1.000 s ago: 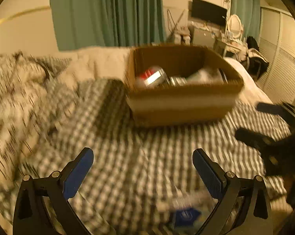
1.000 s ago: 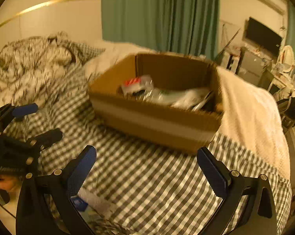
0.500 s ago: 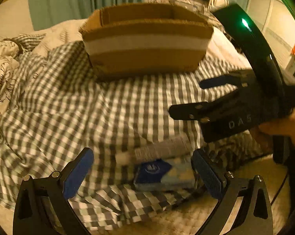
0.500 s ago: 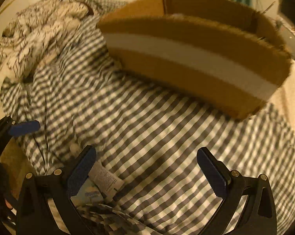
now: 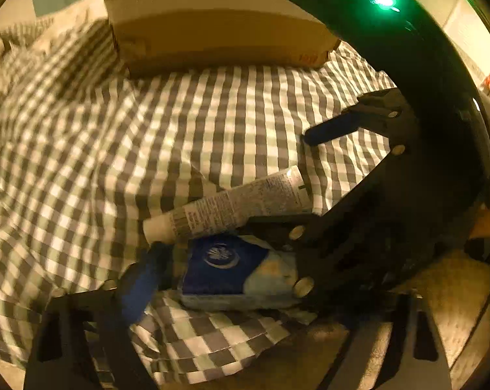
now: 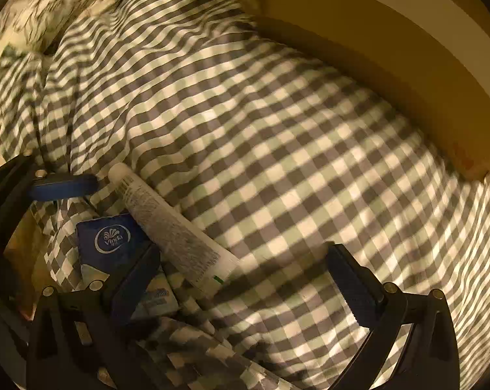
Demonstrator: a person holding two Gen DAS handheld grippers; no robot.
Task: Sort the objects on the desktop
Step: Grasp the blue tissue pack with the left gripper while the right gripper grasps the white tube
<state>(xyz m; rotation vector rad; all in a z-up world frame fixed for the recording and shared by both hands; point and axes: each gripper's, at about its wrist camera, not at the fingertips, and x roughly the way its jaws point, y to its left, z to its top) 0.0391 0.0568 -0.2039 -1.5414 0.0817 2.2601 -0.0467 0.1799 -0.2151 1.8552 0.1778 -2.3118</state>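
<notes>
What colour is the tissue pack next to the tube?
Dark blue tissue pack, white round logo; clearest in the right wrist view.

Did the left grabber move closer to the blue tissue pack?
Yes. The left gripper has come down toward the blue tissue pack, its jaws closing around it. The cardboard box has slid to the picture's top.
</notes>
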